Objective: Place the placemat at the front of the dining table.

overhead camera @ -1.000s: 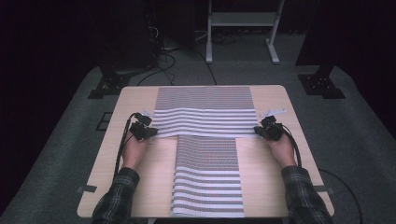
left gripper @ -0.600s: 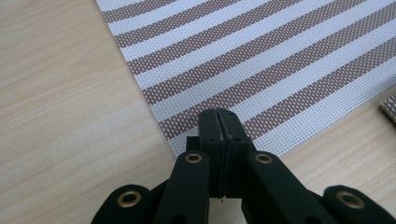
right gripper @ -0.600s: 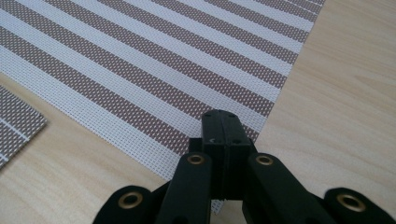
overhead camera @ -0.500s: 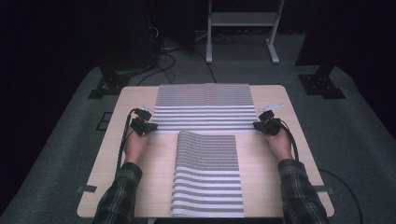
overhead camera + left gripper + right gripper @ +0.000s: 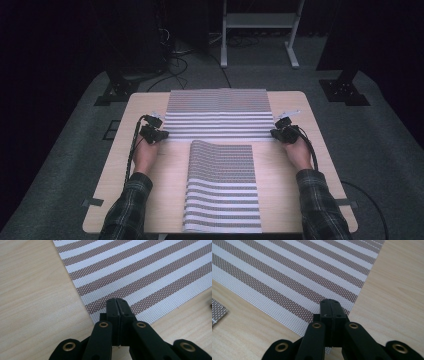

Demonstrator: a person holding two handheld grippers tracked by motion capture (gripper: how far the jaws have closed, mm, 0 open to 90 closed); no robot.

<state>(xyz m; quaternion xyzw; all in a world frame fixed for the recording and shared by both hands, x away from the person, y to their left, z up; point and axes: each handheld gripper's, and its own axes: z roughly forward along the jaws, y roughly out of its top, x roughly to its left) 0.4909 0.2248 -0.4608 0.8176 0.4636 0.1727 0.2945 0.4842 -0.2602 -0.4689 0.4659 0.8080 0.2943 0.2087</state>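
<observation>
Left tool (image 5: 117, 305) jaws together, clamped on near left corner of far striped mat (image 5: 217, 115); right tool (image 5: 330, 306) jaws together, clamped on its near right corner; mat flat across far half of table (image 5: 120, 185); second striped mat (image 5: 222, 187) just nearer, apart

You have the far mat (image 5: 218, 116), brown-and-white striped mesh, lying flat across the table's far half. Your near mat (image 5: 222, 187), striped alike, lies lengthwise just below it, its far edge curled up.
</observation>
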